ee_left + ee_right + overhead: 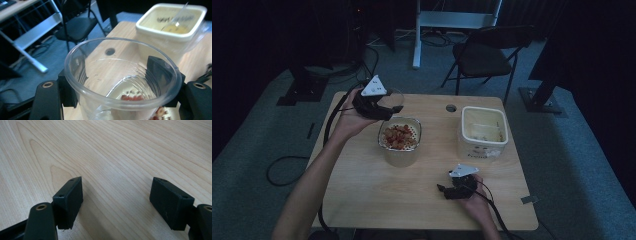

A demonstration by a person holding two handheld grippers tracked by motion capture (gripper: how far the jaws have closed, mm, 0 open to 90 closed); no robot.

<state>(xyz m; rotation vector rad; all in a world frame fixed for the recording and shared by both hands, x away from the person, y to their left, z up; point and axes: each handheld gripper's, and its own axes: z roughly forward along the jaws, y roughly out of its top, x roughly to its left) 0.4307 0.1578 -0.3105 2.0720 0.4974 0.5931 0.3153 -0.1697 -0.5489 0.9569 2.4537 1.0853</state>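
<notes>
My left gripper (391, 106) is shut on a clear plastic cup (120, 82), held tilted above a clear square container (400, 136) full of reddish food pieces in the high view. Through the cup's clear wall I see some of those red pieces below. In the left gripper view both jaws press against the cup's sides. My right gripper (443, 189) rests low over the wooden table (362, 190) near its front edge, open, with nothing between its jaws (116, 202). A white tub (483, 131) stands to the right of the container, and a clear spoon (175, 18) lies in it with some yellowish content.
A small round hole (451, 107) sits in the tabletop near the far edge. A dark folding chair (484, 52) and a white desk leg (417, 35) stand beyond the table on grey carpet. Cables trail over the table's left side and the floor.
</notes>
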